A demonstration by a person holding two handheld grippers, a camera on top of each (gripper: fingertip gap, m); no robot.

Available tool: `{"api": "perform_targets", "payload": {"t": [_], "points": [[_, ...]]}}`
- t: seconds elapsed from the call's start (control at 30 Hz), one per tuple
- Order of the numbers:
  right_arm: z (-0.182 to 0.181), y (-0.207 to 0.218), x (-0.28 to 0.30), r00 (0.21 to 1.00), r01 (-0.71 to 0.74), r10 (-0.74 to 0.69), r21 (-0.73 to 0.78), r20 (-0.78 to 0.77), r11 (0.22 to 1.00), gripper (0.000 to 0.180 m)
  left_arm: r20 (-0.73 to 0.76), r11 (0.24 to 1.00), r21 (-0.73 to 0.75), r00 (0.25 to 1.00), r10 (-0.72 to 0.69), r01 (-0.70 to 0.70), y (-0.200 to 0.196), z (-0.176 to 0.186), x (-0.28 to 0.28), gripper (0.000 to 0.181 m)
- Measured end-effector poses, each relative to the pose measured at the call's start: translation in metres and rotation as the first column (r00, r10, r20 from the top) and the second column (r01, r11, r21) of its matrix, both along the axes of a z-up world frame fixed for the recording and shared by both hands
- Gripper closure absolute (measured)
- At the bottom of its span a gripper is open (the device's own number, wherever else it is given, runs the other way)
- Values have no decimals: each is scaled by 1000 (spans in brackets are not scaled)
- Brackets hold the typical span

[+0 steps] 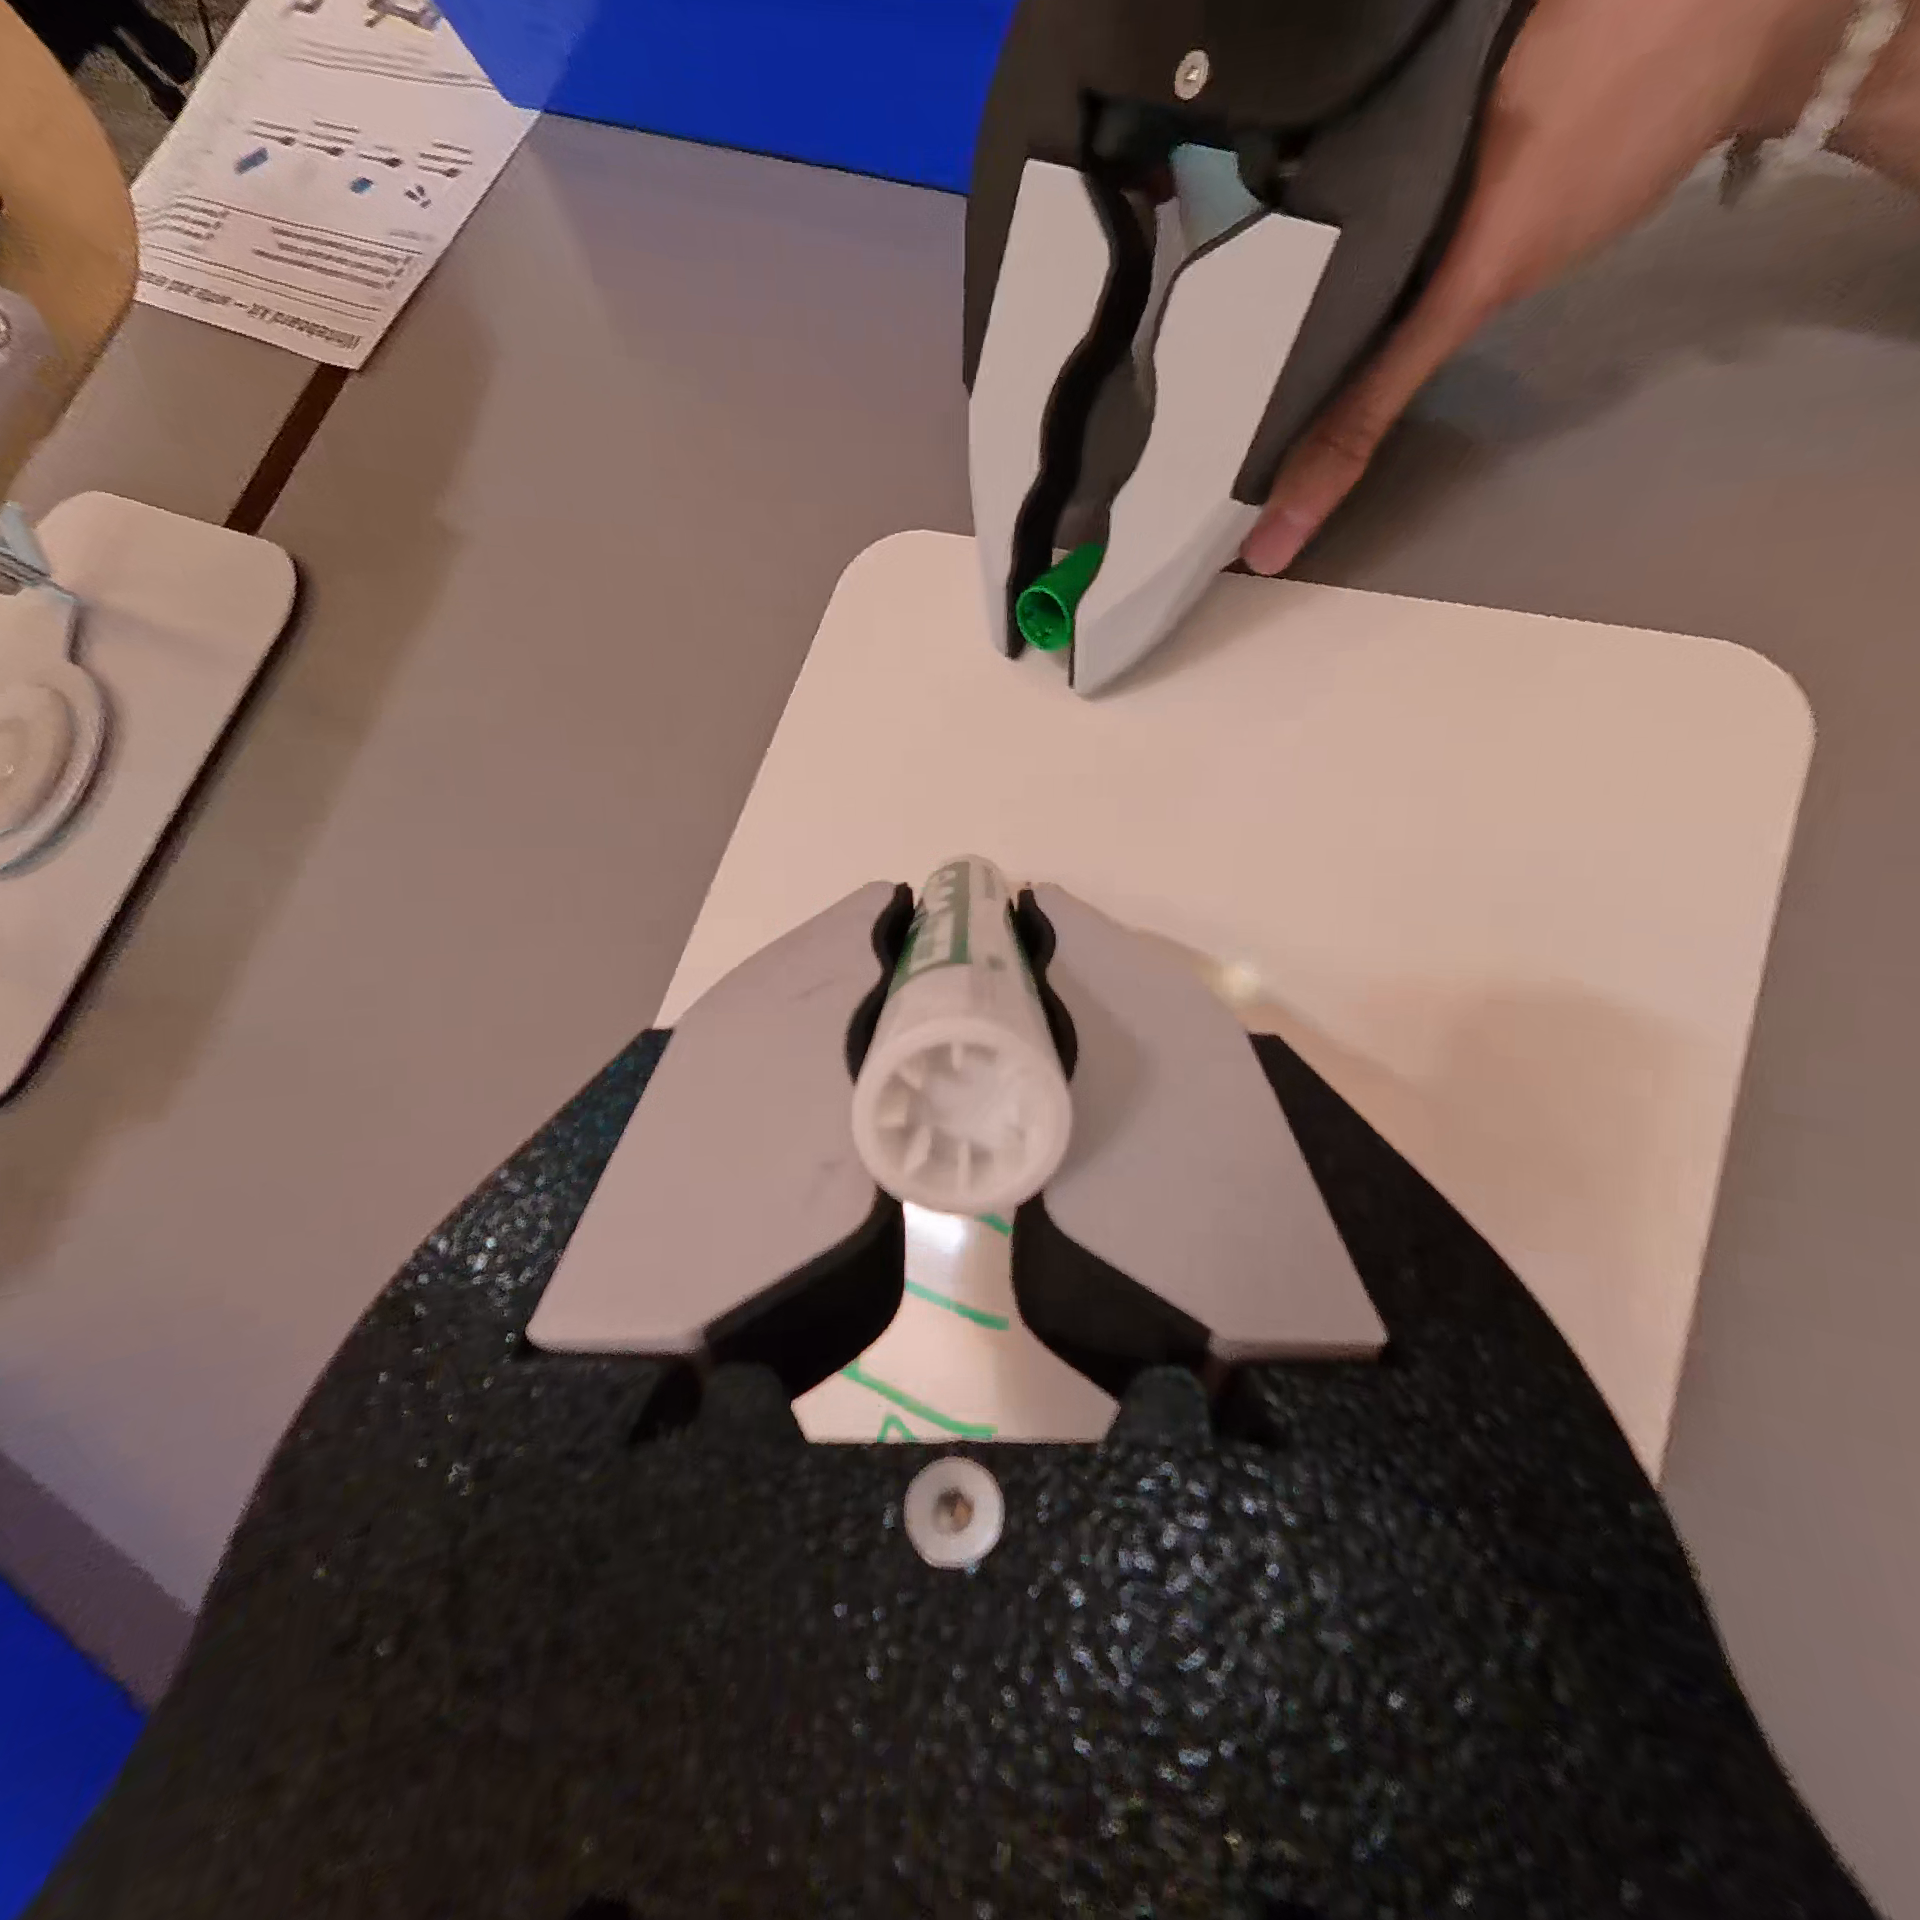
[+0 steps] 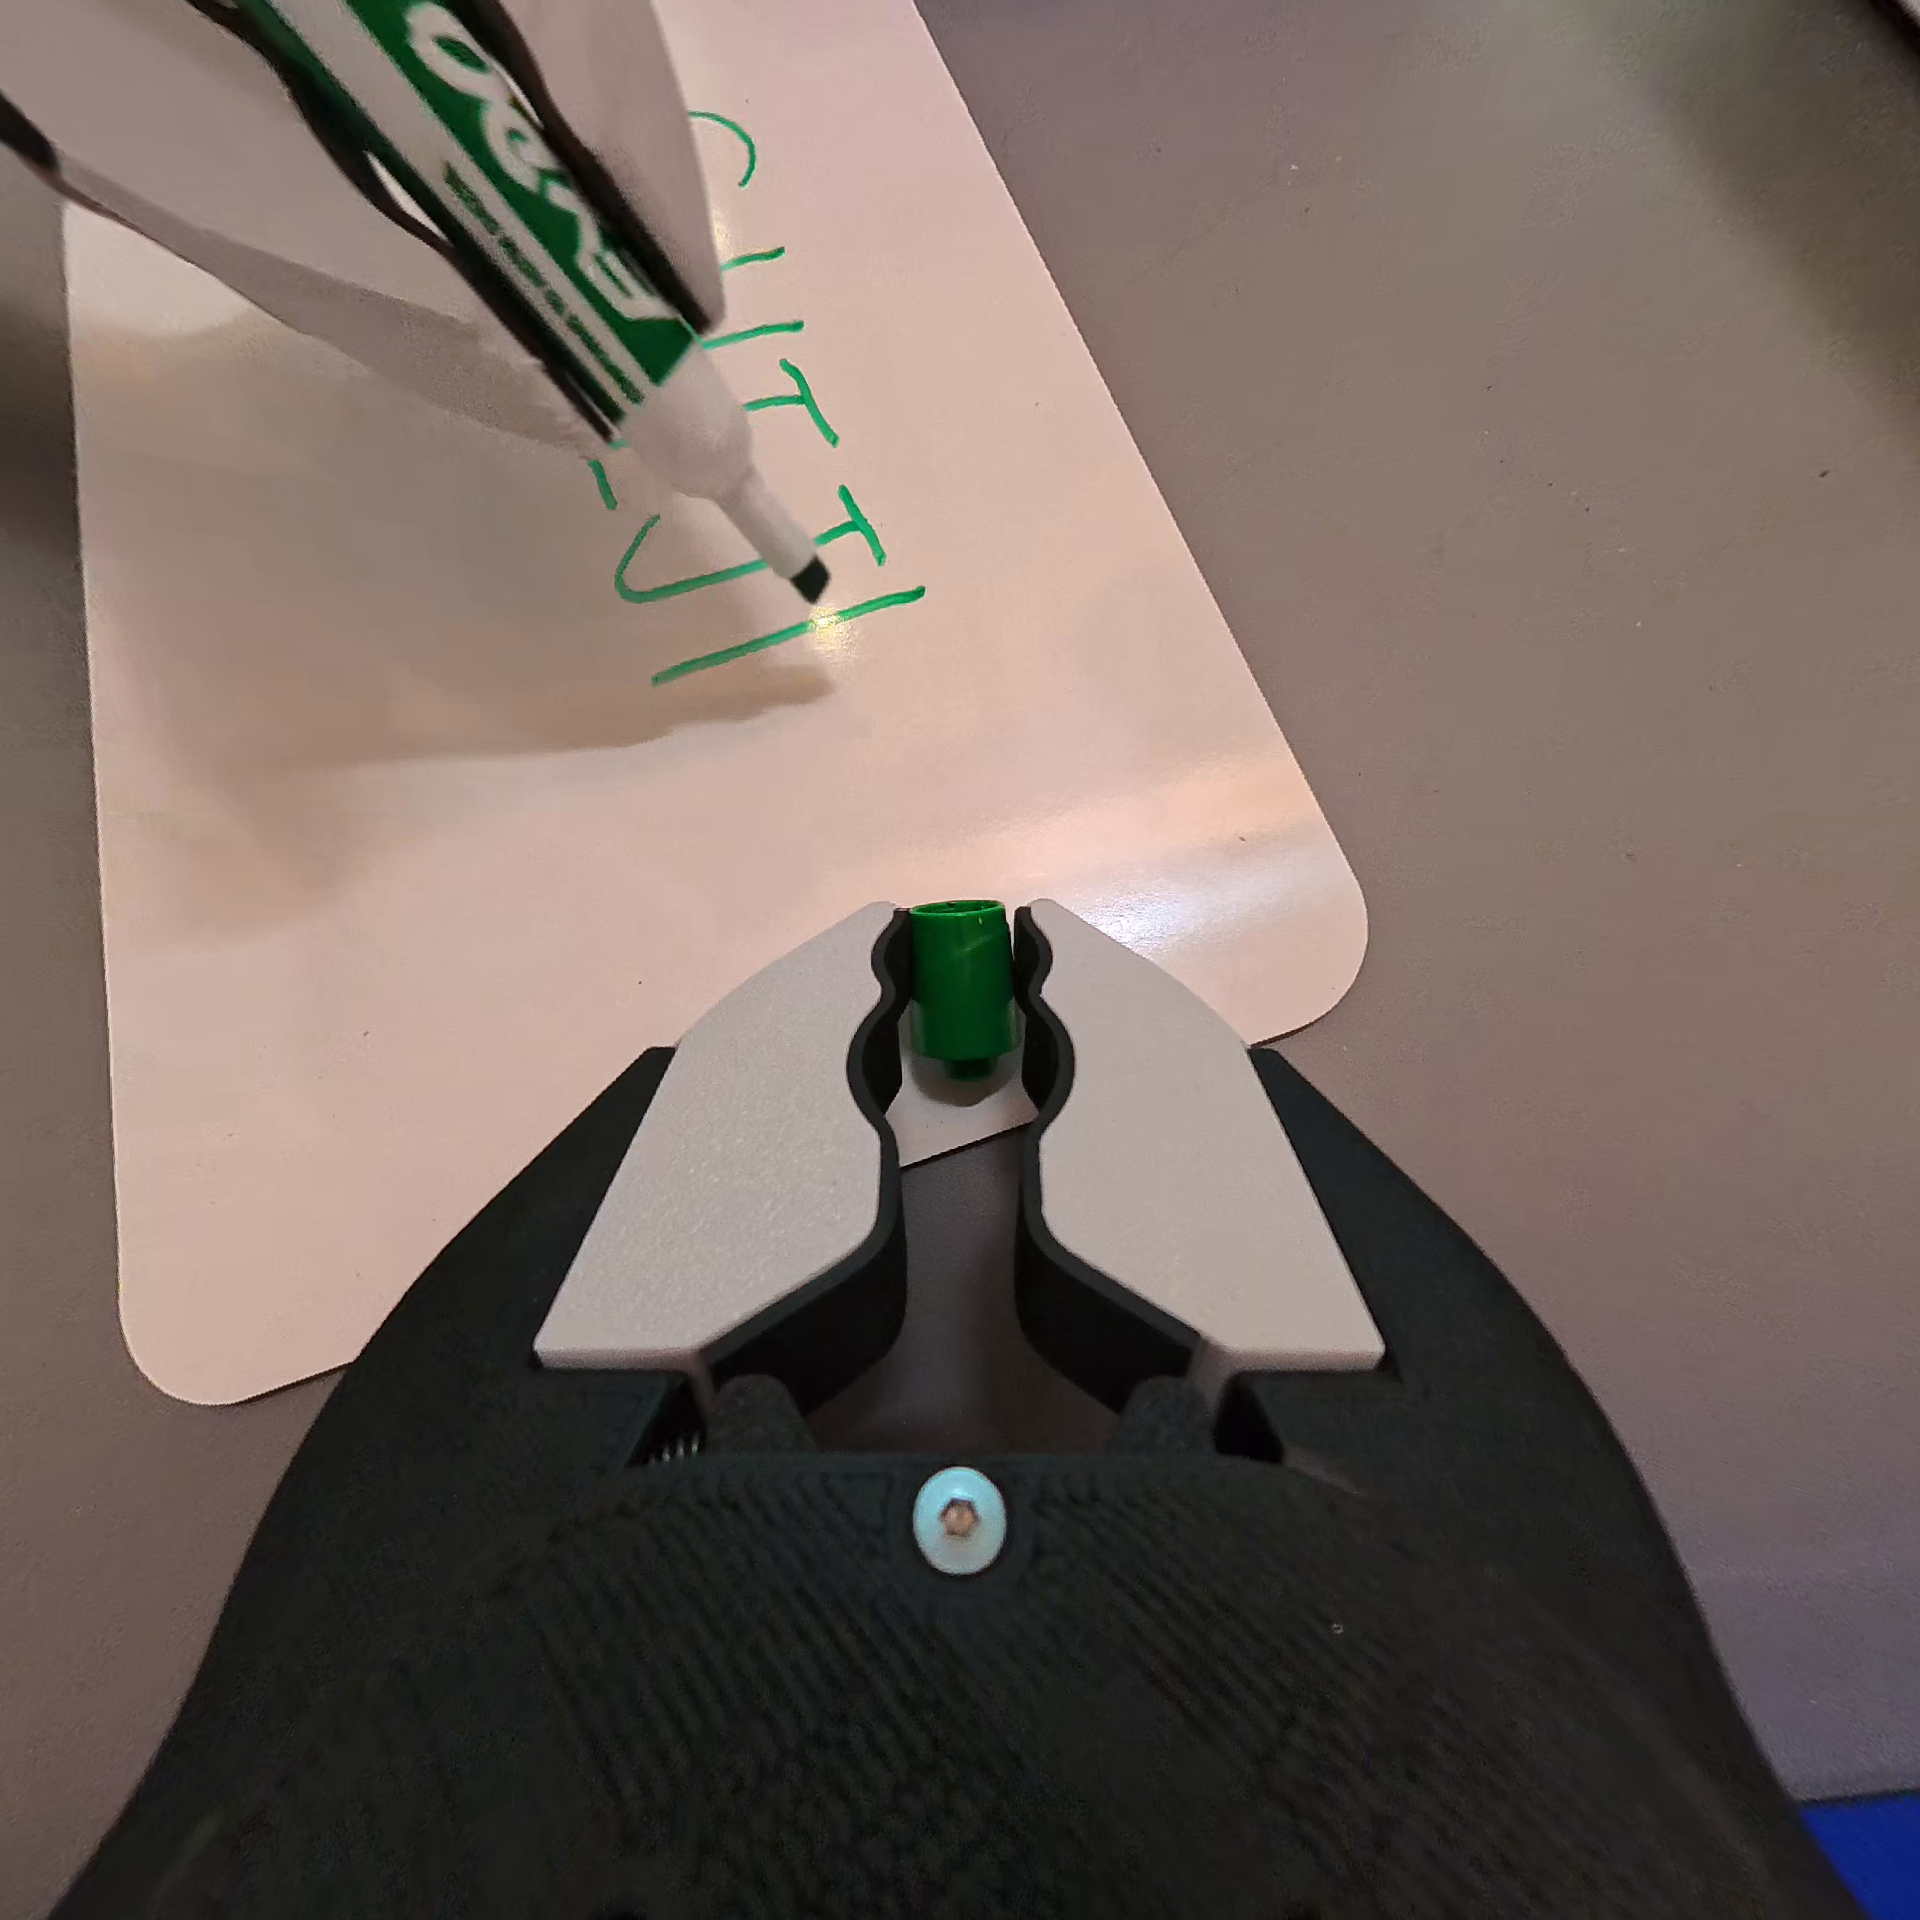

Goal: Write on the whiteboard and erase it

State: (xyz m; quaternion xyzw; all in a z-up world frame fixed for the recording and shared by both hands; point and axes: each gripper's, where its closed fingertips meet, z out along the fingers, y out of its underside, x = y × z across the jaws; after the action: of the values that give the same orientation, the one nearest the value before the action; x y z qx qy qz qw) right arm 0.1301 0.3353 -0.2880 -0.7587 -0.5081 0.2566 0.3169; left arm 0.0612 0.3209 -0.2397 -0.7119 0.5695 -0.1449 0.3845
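Whiteboard point(image 2: 935, 727) lies flat on the grey worktop point(image 2: 1558, 520), bearing green writing. We see our left claw point(image 1: 961, 894) closed nearly all the way around one marker point(image 1: 961, 1039), gripped mid-barrel and tilted; in the right wrist view its tip sits at or just above the board beside the green strokes. Our right claw point(image 2: 958, 909) is likewise almost closed, pinching one green cap point(image 2: 961, 987) over the board's near corner. Off to the left lies a second board point(image 1: 156, 665), and beyond it one printed sheet point(image 1: 322, 177).
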Motion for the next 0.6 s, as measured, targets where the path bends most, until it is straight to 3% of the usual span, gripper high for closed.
{"api": "perform_targets", "payload": {"t": [0.27,0.6], "points": [[0,0,0,1000,0,0,0,0,1000,161,-20,1000,-11,1000,10,-10,13,-14,11,162],[0,0,0,1000,-1,1,1,1,1000,161,-92,1000,-13,996,-13,12,2,-19,-2,161]]}}
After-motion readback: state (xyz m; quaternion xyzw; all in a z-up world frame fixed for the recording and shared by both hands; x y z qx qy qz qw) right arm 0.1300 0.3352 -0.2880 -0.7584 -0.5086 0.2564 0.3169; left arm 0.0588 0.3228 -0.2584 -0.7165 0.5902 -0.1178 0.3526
